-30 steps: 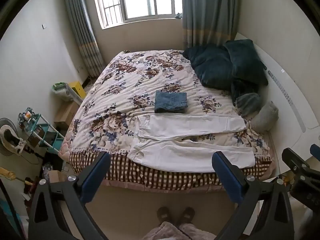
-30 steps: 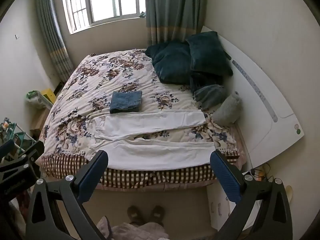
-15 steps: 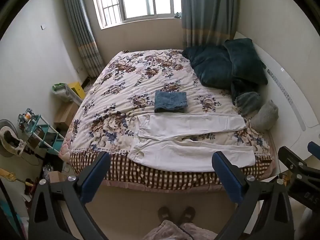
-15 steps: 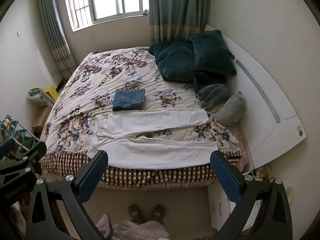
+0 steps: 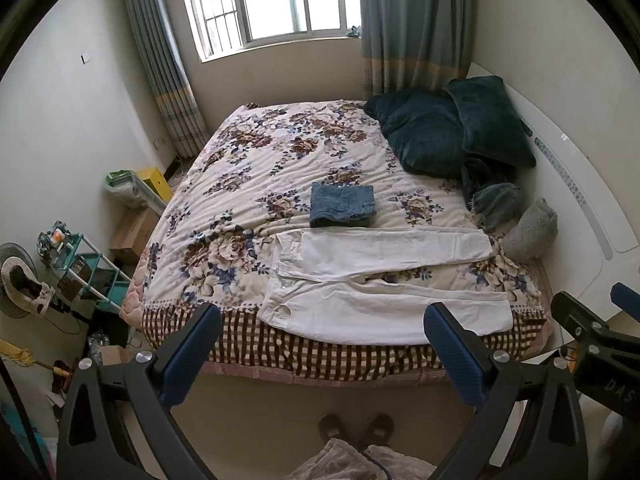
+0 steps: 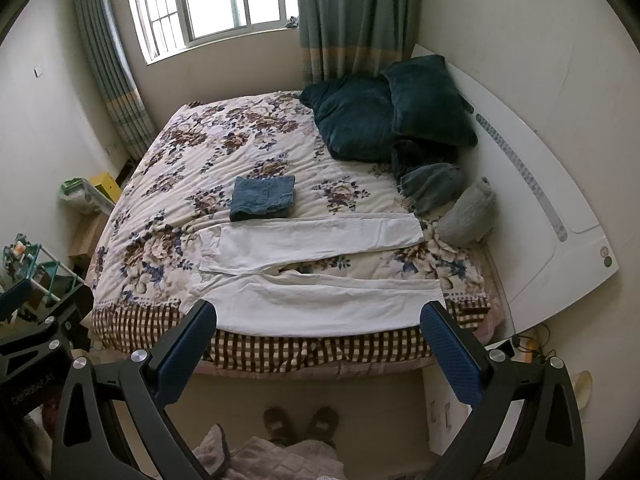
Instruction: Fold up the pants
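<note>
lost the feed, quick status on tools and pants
Both tools open, clear of the bed: left tool, right tool. White pants spread flat, unfolded. Folded jeans just beyond them.

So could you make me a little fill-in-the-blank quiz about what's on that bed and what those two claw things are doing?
1. The white pants lie spread flat near the bed's front edge, with both legs pointing toward the ____ side of the picture.
2. Just behind them sits a folded ____ garment.
3. The left gripper and right gripper both have their jaws ____ and hold nothing.

Missing words: right; blue denim; open
</note>
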`<state>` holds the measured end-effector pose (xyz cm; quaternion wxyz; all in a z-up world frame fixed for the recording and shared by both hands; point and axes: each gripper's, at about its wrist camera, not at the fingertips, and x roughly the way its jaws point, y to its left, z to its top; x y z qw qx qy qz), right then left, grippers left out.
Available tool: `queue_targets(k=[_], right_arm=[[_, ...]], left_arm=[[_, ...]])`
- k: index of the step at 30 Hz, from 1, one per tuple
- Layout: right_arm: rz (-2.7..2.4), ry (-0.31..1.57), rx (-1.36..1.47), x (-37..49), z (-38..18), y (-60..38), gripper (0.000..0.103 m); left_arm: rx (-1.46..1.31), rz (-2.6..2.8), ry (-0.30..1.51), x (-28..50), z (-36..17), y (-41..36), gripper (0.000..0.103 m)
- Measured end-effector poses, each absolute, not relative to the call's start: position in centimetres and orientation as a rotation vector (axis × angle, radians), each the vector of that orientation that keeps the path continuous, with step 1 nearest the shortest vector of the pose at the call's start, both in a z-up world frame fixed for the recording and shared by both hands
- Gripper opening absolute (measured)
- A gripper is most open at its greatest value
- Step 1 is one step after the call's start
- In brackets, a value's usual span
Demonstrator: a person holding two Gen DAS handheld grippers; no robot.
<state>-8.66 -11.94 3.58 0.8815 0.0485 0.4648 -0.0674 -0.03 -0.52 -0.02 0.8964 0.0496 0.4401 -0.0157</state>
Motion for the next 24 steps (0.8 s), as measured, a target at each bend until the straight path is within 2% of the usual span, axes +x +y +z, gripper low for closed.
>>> queue_targets(k=[24], right_arm=[[-0.130,0.962,0.118,-8.11,3.63,-12.45,0.103]], left_arm=[[0.103,-0.023,0.902,0.75,0.85,0.00,0.103]])
